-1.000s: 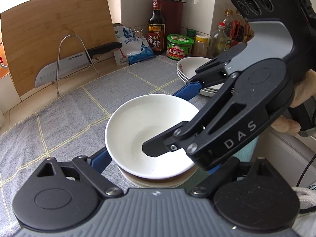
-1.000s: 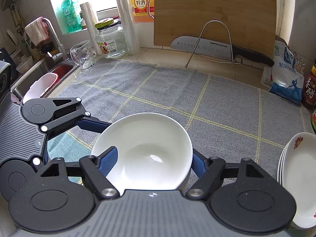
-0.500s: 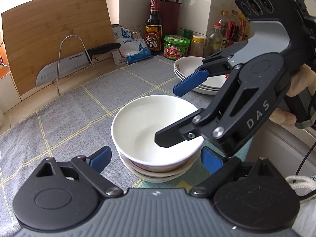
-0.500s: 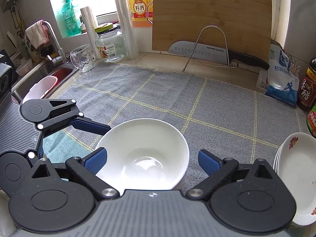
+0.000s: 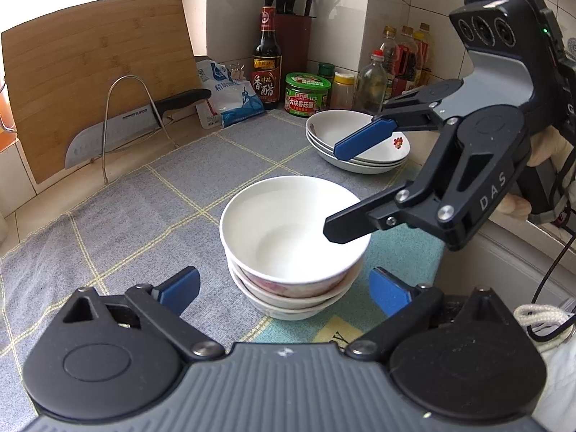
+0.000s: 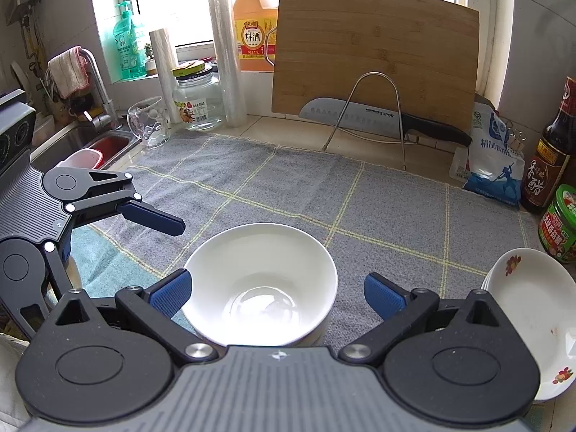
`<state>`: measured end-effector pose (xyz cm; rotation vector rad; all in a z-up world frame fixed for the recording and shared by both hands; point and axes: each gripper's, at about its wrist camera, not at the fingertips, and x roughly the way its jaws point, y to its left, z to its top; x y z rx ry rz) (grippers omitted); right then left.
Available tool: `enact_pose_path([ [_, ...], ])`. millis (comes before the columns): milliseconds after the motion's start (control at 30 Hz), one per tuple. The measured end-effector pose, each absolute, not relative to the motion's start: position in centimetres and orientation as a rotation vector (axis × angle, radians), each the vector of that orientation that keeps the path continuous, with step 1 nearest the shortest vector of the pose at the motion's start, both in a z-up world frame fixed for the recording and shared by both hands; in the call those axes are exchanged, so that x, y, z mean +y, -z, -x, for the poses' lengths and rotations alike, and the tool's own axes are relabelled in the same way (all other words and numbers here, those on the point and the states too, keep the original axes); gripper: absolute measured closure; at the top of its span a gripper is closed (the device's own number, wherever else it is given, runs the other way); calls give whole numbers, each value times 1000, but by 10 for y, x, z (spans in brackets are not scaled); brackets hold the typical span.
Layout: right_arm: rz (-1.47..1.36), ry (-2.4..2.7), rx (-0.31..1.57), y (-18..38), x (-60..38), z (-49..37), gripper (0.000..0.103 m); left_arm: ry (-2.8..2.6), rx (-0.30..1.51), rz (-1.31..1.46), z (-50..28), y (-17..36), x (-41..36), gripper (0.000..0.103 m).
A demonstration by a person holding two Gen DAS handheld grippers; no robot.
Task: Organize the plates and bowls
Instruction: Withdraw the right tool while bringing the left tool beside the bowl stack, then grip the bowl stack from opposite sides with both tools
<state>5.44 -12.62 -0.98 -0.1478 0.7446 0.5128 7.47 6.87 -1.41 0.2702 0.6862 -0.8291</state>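
Note:
A white bowl sits on top of a short stack of patterned bowls on the grey checked cloth. My left gripper straddles the stack low at the near side; its jaws are opening and the pads stand clear of the bowls. My right gripper is also opening, with the bowl between its blue pads but untouched. One of the left gripper's fingers shows at the left of the right wrist view. A stack of flowered plates rests to the right.
A cutting board and a knife on a wire rack stand at the back. A salt bag, vinegar bottle, green-lidded jar and bottles crowd the right corner. A sink, glass cup and glass jar lie left.
The right gripper has let go of the white bowl, which now rests on the stack. Both grippers have opened wider and drawn back from the bowls.

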Motion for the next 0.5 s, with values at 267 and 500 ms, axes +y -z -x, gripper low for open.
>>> enact_pose_path([
  [267, 263, -487, 712, 13, -120, -24, 0, 892, 718, -303, -80, 30, 86, 2],
  [500, 324, -517, 775, 48, -123, -26, 0, 899, 747, -288, -87, 59, 84, 2],
])
